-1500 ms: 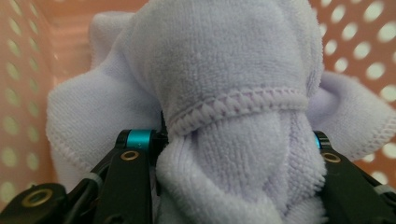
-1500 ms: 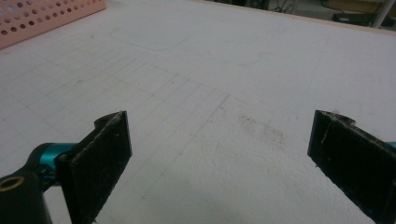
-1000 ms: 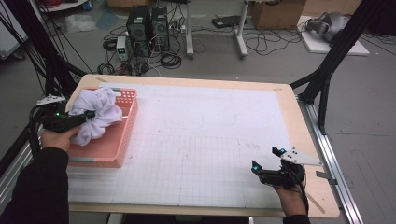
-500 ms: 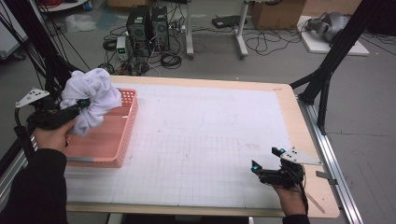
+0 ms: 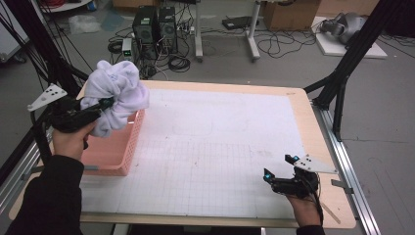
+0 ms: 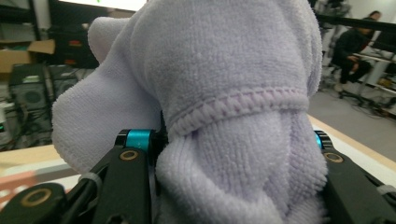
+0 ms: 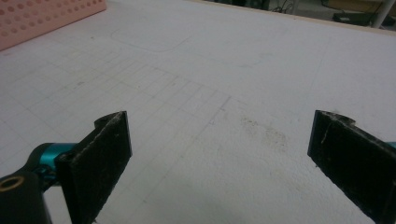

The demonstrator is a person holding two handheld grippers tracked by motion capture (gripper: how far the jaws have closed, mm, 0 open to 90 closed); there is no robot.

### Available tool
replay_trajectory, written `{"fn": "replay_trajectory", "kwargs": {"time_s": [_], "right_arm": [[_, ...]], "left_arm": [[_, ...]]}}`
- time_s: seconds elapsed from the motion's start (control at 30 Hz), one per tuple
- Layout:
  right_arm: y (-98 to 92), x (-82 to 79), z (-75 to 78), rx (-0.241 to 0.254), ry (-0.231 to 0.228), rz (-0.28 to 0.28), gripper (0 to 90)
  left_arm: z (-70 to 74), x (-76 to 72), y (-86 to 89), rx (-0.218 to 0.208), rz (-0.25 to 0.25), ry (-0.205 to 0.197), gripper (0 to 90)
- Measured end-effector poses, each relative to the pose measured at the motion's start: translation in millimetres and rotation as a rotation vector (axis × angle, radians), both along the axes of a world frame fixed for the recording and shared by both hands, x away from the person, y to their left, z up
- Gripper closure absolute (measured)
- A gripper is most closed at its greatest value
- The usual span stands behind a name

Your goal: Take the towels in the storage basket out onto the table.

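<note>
Left tool [image 5: 103, 104] around bunched towel [image 5: 117, 93]

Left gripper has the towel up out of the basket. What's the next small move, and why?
Probably carry the towel rightward over the bare white mat and lower it there. The left gripper clamps the bunched towel above the pink basket, so it hangs clear of the rim. The right gripper rests open near the mat's right edge, free to help spread it.

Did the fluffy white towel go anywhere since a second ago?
Yes. The left gripper has lifted the towel up out of the pink basket; it now hangs above the basket's far rim.
</note>
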State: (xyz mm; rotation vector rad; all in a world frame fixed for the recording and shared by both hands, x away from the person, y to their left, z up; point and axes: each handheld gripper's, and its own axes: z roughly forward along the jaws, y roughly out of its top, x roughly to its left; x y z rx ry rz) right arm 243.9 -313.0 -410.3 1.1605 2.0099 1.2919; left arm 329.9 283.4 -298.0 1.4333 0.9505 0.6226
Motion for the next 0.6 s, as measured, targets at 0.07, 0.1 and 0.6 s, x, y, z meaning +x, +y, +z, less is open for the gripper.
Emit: {"fn": "replay_trajectory", "kwargs": {"time_s": [0.07,0.1,0.6], "right_arm": [[-0.1,-0.5,0.3,0.003,0.004,-0.004,4.9],[-0.4,-0.3,0.4,0.003,0.001,-0.002,4.9],[-0.8,0.1,-0.1,0.003,0.001,0.002,4.9]], "left_arm": [[1.5,-1.2,-15.8,0.004,-0.040,-0.012,53.9],[1.7,-1.5,-21.2,0.009,-0.055,-0.015,54.0],[-17.1,0.5,-112.1,0.033,-0.264,-0.002,53.7]]}}
